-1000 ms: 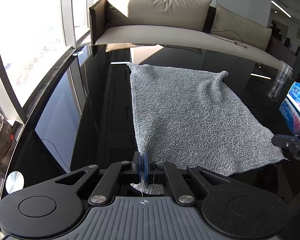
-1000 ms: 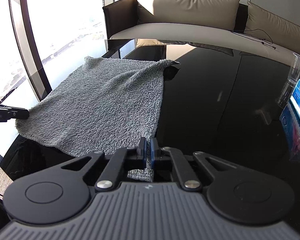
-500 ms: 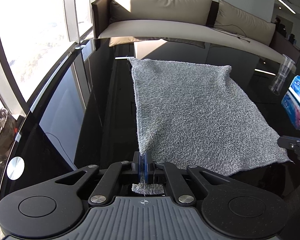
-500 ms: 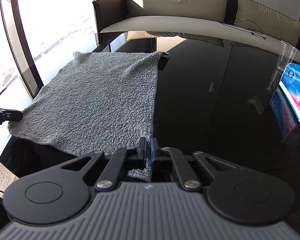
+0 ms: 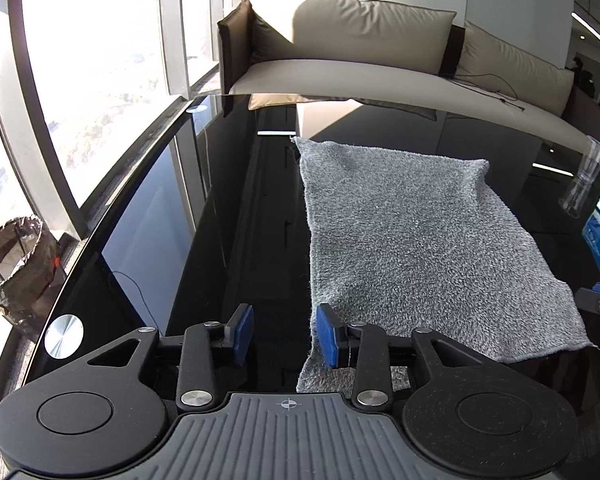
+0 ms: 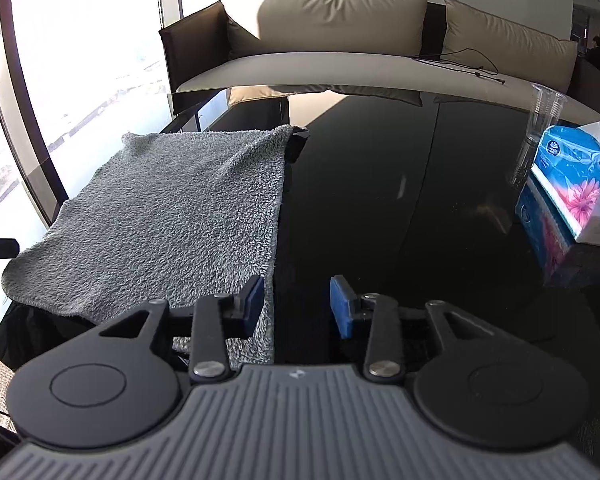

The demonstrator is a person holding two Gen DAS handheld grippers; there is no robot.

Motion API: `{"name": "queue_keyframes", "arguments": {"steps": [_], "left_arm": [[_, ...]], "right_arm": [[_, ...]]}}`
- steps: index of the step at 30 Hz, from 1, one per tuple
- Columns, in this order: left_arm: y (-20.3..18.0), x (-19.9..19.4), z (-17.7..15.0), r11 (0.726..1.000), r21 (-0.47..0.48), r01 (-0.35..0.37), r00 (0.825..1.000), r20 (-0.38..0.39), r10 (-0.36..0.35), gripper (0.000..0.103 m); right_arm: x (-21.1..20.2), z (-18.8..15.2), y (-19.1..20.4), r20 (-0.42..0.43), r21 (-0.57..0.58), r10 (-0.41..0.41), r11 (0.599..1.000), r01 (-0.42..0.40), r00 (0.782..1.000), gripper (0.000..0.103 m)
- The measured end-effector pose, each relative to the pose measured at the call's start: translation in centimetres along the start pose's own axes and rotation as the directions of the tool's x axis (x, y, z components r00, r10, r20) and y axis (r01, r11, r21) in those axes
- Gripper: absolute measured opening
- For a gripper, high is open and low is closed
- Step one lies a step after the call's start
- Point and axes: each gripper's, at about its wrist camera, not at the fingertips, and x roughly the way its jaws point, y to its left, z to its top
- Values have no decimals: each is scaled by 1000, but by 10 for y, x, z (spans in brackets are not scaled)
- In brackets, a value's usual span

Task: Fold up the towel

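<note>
A grey fluffy towel [image 5: 412,236] lies spread flat on the glossy black table [image 5: 228,240], its near edge hanging a little over the table's front. My left gripper [image 5: 285,336] is open at the towel's near left corner, its right pad beside the cloth. In the right wrist view the same towel [image 6: 172,216] lies to the left. My right gripper [image 6: 298,308] is open at the near right corner, its left pad against the towel's edge. Neither gripper holds anything.
A tissue pack [image 6: 576,184] and a clear plastic cup [image 6: 540,120] stand at the table's right side. A beige sofa [image 5: 364,60] is behind the table. Windows run along the left, with a lined bin [image 5: 16,264] on the floor.
Both grippers were shut on the towel's near corners and have opened, letting the towel go. The towel has settled flat on the table.
</note>
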Motion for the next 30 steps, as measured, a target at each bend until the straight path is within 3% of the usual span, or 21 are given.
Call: {"name": "queue_keyframes", "arguments": {"steps": [9, 18, 20, 22, 25, 30], "left_arm": [[-9, 12, -4, 998, 60, -21, 999, -32, 23, 39], [-8, 10, -7, 998, 60, -27, 1000, -3, 27, 42], [-7, 8, -5, 999, 45, -26, 1000, 17, 25, 48], [-7, 5, -5, 999, 33, -7, 999, 38, 5, 52], [-8, 4, -4, 1000, 25, 9, 999, 50, -10, 64], [-11, 5, -4, 999, 35, 24, 998, 54, -26, 75]], "right_arm": [[8, -5, 6, -45, -62, -24, 998, 21, 999, 40], [5, -5, 5, -27, -50, -20, 999, 19, 999, 40], [2, -3, 3, 4, -31, -12, 999, 12, 1000, 44], [-1, -2, 2, 31, -16, -10, 1000, 11, 999, 57], [-3, 0, 1, 49, -4, 9, 1000, -9, 999, 58], [-1, 0, 5, 43, -17, 21, 1000, -20, 999, 59]]}}
